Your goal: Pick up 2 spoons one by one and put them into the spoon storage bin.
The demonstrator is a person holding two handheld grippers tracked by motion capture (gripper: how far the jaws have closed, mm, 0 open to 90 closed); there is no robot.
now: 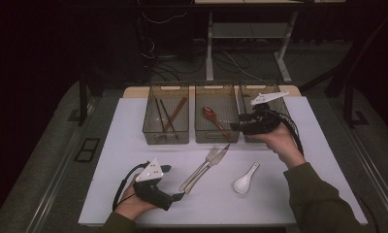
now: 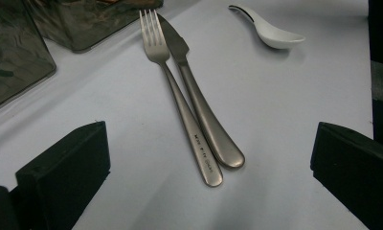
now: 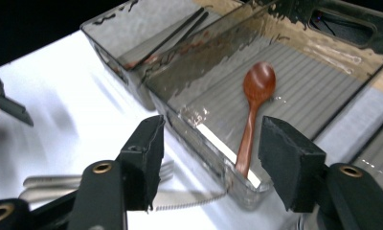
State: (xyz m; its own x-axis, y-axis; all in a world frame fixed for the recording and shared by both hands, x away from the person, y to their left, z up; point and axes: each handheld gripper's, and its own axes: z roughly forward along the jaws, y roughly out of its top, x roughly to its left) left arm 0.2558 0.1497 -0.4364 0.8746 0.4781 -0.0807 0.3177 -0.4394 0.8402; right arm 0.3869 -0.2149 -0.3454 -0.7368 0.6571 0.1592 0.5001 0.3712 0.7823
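Wooden spoon (image 3: 254,108) is being framed between the half-open jaws of the right tool (image 3: 211,160), which is being held above the near end of the middle bin (image 3: 213,139); nothing is being gripped, and the spoon is lying inside that bin, bowl pointing away from the tool. Beyond the middle bin, a second clear bin (image 1: 166,120) with dark chopsticks (image 1: 164,115) is being shown. In the high view the right tool (image 1: 236,127) is being carried over the bins by the person's hand. Below the right tool's jaws, a steel fork (image 2: 180,96) and knife (image 2: 201,108) are lying side by side, touching, on the white table (image 1: 134,145). The left tool (image 1: 180,196) is being held wide open and empty, just short of their handle ends. A white ceramic spoon (image 1: 244,179) is lying farther off, beyond the tines.
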